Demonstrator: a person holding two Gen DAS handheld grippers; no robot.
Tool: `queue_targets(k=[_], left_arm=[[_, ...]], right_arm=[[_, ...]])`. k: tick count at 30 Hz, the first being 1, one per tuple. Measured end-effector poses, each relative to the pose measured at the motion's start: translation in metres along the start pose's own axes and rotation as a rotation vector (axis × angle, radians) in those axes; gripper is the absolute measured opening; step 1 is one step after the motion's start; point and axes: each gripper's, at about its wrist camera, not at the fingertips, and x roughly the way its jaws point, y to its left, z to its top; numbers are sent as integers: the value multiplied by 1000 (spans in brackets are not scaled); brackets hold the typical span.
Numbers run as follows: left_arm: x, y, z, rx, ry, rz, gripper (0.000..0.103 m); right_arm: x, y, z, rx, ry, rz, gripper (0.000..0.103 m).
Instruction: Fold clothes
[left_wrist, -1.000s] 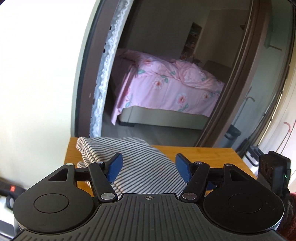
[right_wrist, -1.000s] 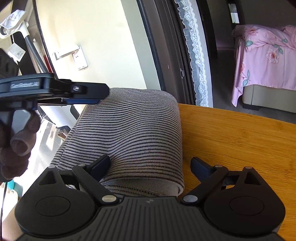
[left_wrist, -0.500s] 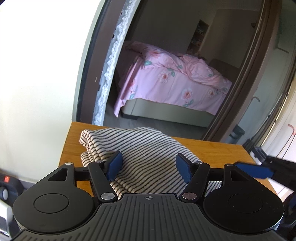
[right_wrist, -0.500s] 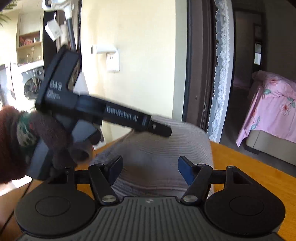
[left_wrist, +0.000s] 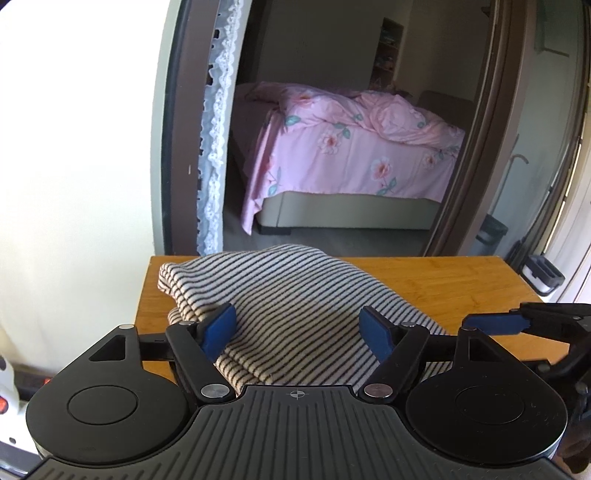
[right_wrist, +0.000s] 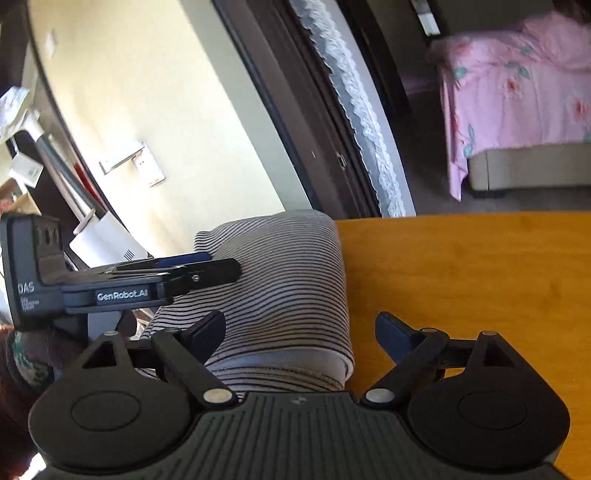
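Note:
A folded striped garment (left_wrist: 295, 299), cream with dark thin stripes, lies in a thick stack on the wooden table (left_wrist: 443, 280) near its left edge. My left gripper (left_wrist: 297, 328) is open, just above the near part of the stack, holding nothing. My right gripper (right_wrist: 301, 332) is open too, low over the garment (right_wrist: 280, 280) from another side, empty. The left gripper (right_wrist: 207, 266) shows in the right wrist view, at the garment's left side. The right gripper's blue fingertip (left_wrist: 495, 321) shows at the right of the left wrist view.
The table stands against a pale wall (left_wrist: 74, 166) beside a dark door frame (left_wrist: 177, 147) with a lace curtain. Beyond the doorway is a bed with pink floral bedding (left_wrist: 354, 147). Bare table surface (right_wrist: 461, 277) lies right of the garment.
Both grippers stayed open. The left view drew back and up a little from the garment. The right gripper rolled and swung lower beside the stack, and the left gripper dropped to the garment's side.

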Motion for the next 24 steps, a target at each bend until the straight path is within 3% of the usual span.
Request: queue_targets(k=[2,3,4,7,10,14,16,18,21,24], left_arm=[[-1,1,-1,-6,-1,1,80],[-1,2,-1,-9,-2,2,80],[-1,3,-2,-11,-2,2,80],[-2,5,-3,-20,-4,4,81],[-5,12,-4,-60,-14,-7,82],[-12,28,0,-120,-15,-42,79],[-22,31,6,-141,-58,-58,77],[-27,34,14,-167,-101,-71,82],[-15,37,25,-164,-86,-55,82],[18,48,20,-197,20,-42,81]], right_arm=[[5,-17,-1,106,33,41,88],[1,-11,0,80,21,49,86],[-3,-5,1,55,8,57,71],[-16,13,3,-23,-30,80,45],[-29,28,12,-130,-50,46,42],[-11,25,-5,-231,40,-105,42],[-11,20,-16,-227,17,-106,43],[-12,20,-18,-217,7,-109,43],[-13,27,-21,-270,1,-137,44],[-15,32,-29,-310,15,-150,45]])
